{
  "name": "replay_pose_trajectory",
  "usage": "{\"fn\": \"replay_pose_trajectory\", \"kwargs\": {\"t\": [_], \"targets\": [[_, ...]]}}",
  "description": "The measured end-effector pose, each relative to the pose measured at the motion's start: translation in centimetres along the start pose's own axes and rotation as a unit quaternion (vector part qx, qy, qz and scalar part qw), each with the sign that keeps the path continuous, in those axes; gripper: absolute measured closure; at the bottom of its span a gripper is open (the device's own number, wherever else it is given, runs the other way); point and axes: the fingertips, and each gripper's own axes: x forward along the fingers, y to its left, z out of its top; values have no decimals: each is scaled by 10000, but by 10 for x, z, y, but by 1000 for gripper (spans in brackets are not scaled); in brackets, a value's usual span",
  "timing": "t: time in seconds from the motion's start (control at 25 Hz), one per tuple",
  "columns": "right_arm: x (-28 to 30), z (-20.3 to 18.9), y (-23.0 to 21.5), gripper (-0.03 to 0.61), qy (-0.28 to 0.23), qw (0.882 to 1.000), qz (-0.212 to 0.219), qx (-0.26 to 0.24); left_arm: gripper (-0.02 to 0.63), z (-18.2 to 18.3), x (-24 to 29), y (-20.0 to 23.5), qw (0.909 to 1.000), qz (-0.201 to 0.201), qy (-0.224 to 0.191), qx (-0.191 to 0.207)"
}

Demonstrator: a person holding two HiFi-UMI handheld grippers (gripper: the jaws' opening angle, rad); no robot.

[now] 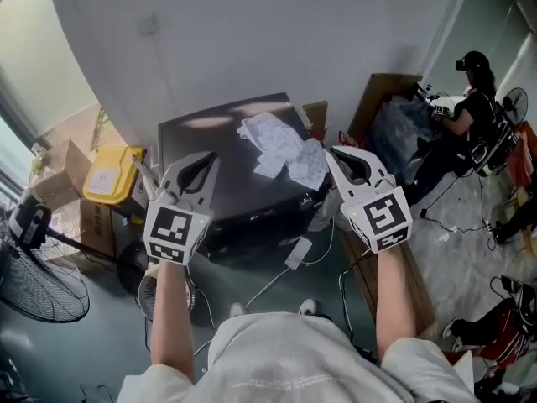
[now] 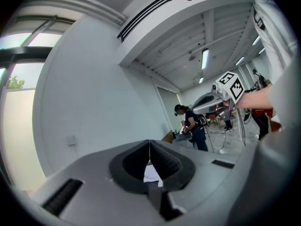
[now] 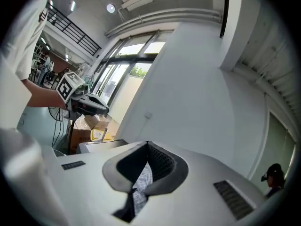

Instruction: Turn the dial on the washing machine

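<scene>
The washing machine (image 1: 220,170) sits dark and low, ahead of and beneath both claws, and I can't pick out its dial from here. Crumpled white cloth (image 1: 281,145) lies on its lid, out beyond the gap between the two claw tips. Left claw (image 1: 210,158) is clenched with nothing in it. Right claw (image 1: 331,154) is clenched too, and empty. Both are held level, side by side above the machine. My read is they're squaring up before one drops toward the dial.
</scene>
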Motion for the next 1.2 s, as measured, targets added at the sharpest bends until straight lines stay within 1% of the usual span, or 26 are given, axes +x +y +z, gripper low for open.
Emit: {"fn": "replay_pose_trajectory", "kwargs": {"t": [0.2, 0.36, 0.48, 1.0, 1.2], "targets": [[3, 23, -1, 563, -84, 9998, 13, -185, 597, 27, -6, 6, 9993, -22, -258, 269], [1, 42, 1, 563, -248, 9992, 17, -301, 597, 42, -14, 11, 9986, 33, -429, 307], [0, 51, 2, 563, -345, 9987, 37, -363, 597, 44, -18, 16, 9985, 129, -451, 277], [4, 38, 3, 564, -119, 9993, 51, -338, 597, 40, -27, 17, 9988, 157, -388, 246], [4, 35, 3, 565, -105, 9995, 34, -307, 597, 39, -25, 9, 9989, 5, -347, 316]]}}
